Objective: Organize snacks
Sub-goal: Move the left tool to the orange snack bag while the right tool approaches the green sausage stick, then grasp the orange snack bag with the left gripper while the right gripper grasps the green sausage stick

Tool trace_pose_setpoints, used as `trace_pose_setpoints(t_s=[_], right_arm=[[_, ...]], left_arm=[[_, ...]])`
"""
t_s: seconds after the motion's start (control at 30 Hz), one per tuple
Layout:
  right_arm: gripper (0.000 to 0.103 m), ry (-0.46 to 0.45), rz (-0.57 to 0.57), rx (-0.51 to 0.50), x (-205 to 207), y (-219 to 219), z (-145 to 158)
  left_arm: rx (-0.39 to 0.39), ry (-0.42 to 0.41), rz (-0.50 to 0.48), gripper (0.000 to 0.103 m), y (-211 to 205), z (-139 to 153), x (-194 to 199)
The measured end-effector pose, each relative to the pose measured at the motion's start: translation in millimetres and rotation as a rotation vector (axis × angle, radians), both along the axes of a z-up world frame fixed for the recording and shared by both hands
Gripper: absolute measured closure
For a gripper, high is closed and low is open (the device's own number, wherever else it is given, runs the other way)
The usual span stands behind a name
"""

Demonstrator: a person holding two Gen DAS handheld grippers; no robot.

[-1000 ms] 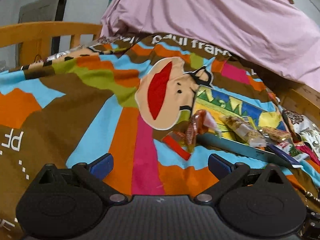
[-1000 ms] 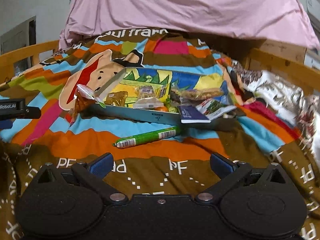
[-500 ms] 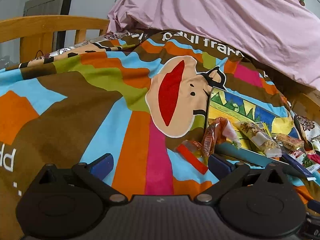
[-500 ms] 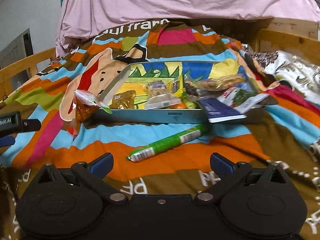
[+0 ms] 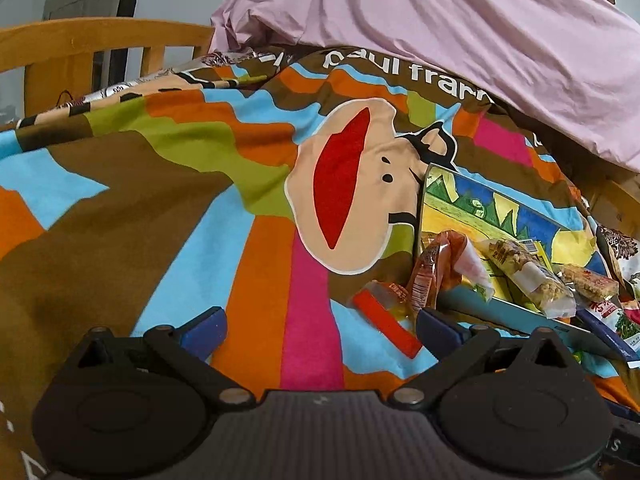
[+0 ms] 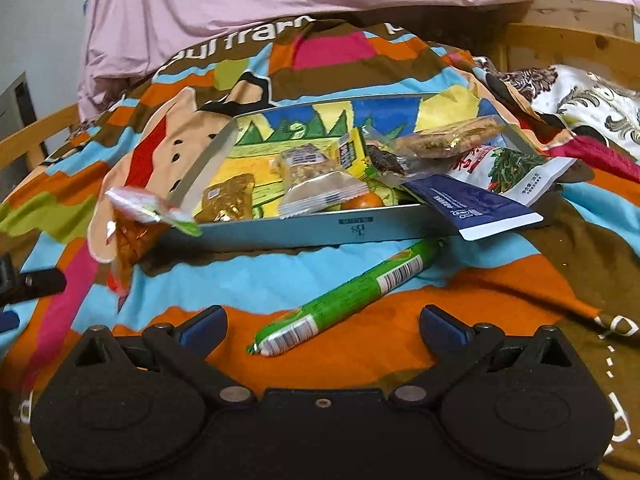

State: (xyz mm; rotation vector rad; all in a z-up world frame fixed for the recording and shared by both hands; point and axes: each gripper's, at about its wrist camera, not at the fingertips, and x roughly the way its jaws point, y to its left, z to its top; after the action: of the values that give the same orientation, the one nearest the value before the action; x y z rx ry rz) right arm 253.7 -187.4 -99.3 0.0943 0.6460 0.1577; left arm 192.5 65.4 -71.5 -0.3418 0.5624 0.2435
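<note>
Right wrist view puts the green sausage stick on the blanket just in front of the tin tray, outside it, with its long axis running on a slant: the near, rounded end lies low and left of centre, the far end climbs rightward until it nearly meets the tray's front wall under the dark blue packet that overhangs the rim. The right gripper has its jaws spread wide and empty, and the stick's near end sits between the two blue fingertips, slightly ahead of them. My reading is that this gripper is the nearer one and the stick crosses its closing line at an angle, so a small twist would square the grasp.

At the tray's left corner an orange snack bag leans against the wall, half out. In the left wrist view that bag and a red-edged packet lie just ahead of the right-hand fingertip of the left gripper, whose jaws are also wide apart and hold nothing.
</note>
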Motion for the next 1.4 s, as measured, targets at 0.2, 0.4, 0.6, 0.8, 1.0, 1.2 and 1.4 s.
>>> trace_pose_setpoints(t_s=[0.2, 0.4, 0.6, 0.8, 1.0, 1.2, 1.4], right_arm=[[0.001, -0.005, -0.039, -0.022, 12, 5, -5], [0.001, 0.009, -0.057, -0.089, 22, 12, -13], [0.001, 0.002, -0.048, -0.121, 24, 14, -18], [0.001, 0.002, -0.049, -0.12, 30, 13, -21], [0.001, 0.005, -0.041, -0.116, 38, 13, -22], [0.001, 0.011, -0.038, -0.116, 44, 14, -23], [0.002, -0.001, -0.044, -0.06, 42, 7, -22]], left_arm=[[0.028, 0.006, -0.017, 0.0, -3, -4, 5], [0.041, -0.017, -0.05, 0.0, -7, -5, 6], [0.049, -0.074, -0.115, 0.0, -15, -7, 19], [0.1, -0.111, -0.192, 0.0, -29, -5, 45], [0.206, -0.039, -0.279, 0.0, -39, -10, 75], [0.232, 0.005, -0.318, 0.0, -45, -12, 89], [0.245, -0.004, -0.379, 0.008, -50, -9, 91]])
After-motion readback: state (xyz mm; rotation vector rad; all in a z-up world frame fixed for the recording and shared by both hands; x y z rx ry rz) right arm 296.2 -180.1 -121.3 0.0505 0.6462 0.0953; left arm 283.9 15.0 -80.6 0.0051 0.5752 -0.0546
